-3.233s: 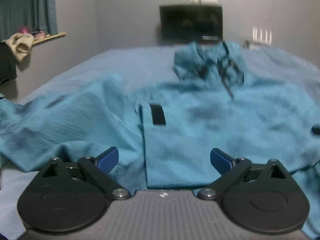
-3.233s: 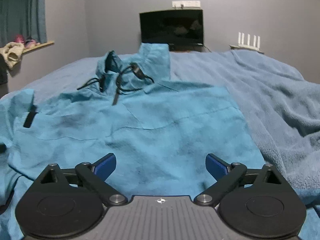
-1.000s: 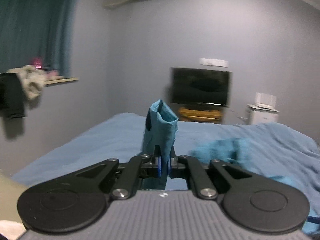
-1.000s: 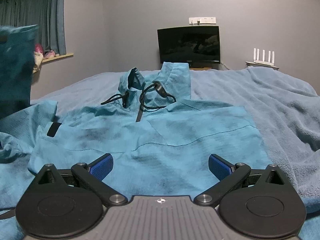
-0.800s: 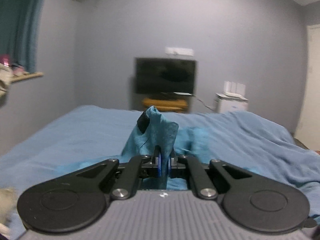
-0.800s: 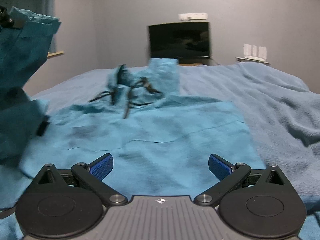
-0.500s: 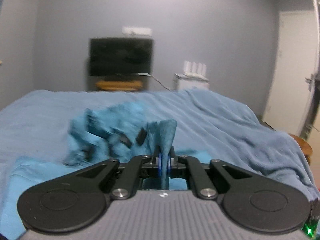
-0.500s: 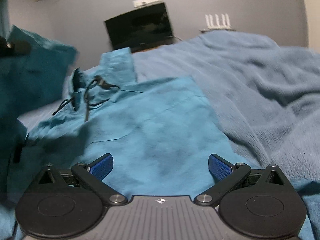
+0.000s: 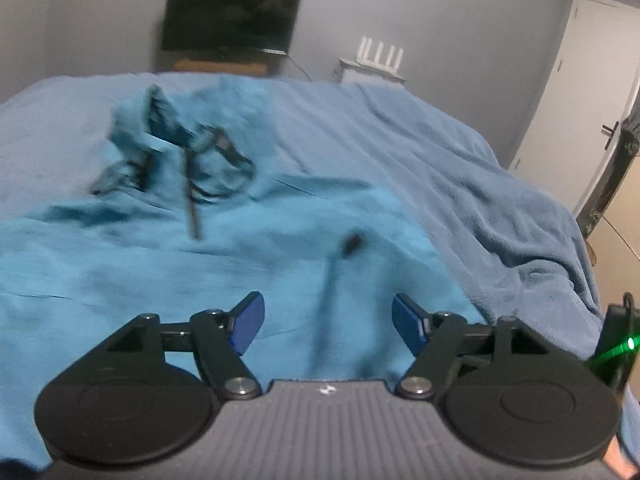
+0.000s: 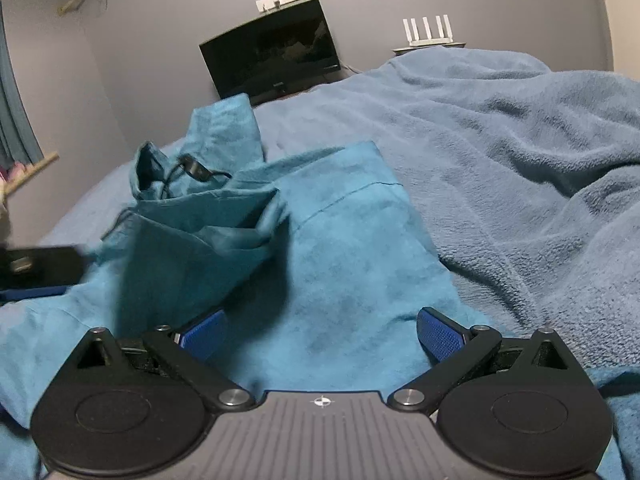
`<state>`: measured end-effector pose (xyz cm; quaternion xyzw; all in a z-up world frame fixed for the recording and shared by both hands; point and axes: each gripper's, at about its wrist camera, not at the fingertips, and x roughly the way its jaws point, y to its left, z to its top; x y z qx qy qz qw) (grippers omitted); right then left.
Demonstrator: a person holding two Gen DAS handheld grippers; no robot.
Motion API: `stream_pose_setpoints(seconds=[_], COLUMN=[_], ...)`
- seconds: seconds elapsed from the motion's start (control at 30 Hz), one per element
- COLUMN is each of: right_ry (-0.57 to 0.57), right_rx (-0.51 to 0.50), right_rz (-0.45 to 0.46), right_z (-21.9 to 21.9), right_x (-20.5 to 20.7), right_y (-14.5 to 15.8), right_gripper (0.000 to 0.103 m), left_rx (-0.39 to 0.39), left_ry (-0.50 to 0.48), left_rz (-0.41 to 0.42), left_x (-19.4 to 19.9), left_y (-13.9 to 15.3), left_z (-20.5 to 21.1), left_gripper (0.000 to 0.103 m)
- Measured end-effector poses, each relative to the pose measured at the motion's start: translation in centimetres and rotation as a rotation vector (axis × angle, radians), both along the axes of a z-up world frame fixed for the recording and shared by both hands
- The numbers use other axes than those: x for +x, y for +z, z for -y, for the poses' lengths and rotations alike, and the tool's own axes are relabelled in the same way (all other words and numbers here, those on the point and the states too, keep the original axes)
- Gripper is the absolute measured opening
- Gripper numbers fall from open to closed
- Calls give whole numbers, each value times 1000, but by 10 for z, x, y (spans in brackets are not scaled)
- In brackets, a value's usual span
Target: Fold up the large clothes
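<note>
A teal hoodie (image 10: pixel 352 264) lies across the bed (image 10: pixel 520 160), one sleeve (image 10: pixel 192 248) folded over its front (apparently to narrow it); left gripper (image 9: pixel 328 324) and right gripper (image 10: pixel 320 332) hover above, jaws wide, empty.

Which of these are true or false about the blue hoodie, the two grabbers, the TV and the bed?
1. The left gripper is pinching the teal hoodie. False: its jaws stand open, holding nothing.
2. The right gripper is open. True.
3. The hoodie lies on a blue blanket. True.
4. The TV shows a bright cartoon. False: its screen is dark.
5. A sleeve lies folded over the hoodie's body. True.
</note>
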<state>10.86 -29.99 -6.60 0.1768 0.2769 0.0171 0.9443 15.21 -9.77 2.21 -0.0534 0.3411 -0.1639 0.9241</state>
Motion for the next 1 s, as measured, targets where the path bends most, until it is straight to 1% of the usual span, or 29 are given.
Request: stream_pose_setpoints(seconds=[0.03,0.07,0.17,0.2,0.23,0.37,0.43,0.47,0.53,0.6,0.67,0.73,0.8,0.87,0.9,0.97,1.0], right_ry=[8,20,100,132,153,223,260,262,222,154,94,74,89,144,158,154,136], right_rx=[22,49,192,233,249,258,271,256,198,158,146,147,173,230,258,267,247], right_rz=[10,22,89,116,135,168,158,140,96,67,36,-14,-51,-69,-74,-89,-89], right_z=[2,3,8,8,8,-1,-6,-9,-14,-14,-11,-9,-10,-14,-16,-19,-21], right_x=[-3,-5,-14,-18,-21,-26,-26,-25,-22,-22,-21,-16,-13,-6,-3,2,3], right_y=[2,4,10,12,15,22,22,21,19,19,17,11,0,-8,-12,-16,-17], right_gripper=[101,98,94,94,93,88,88,88,88,88,88,88,86,76,68,23,16], left_rx=[17,42,133,165,180,198,202,204,233,268,291,300,287,260,244,220,214], left_ry=[16,42,139,181,217,328,353,361,365,344,319,314,314,313,314,320,323], left_rz=[8,19,42,38,31,-51,-87,-99,-112,-96,-81,-78,-75,-75,-76,-83,-86], left_x=[-6,-16,-35,-41,-48,-69,-74,-75,-72,-69,-66,-63,-61,-61,-59,-60,-59], left_y=[8,16,23,20,17,-20,-43,-55,-68,-72,-75,-78,-80,-80,-80,-81,-81], left_z=[-15,-32,-82,-100,-117,-171,-184,-188,-188,-182,-177,-175,-177,-180,-182,-186,-187], left_gripper=[73,75,77,77,78,78,78,78,78,78,78,78,78,79,79,79,79])
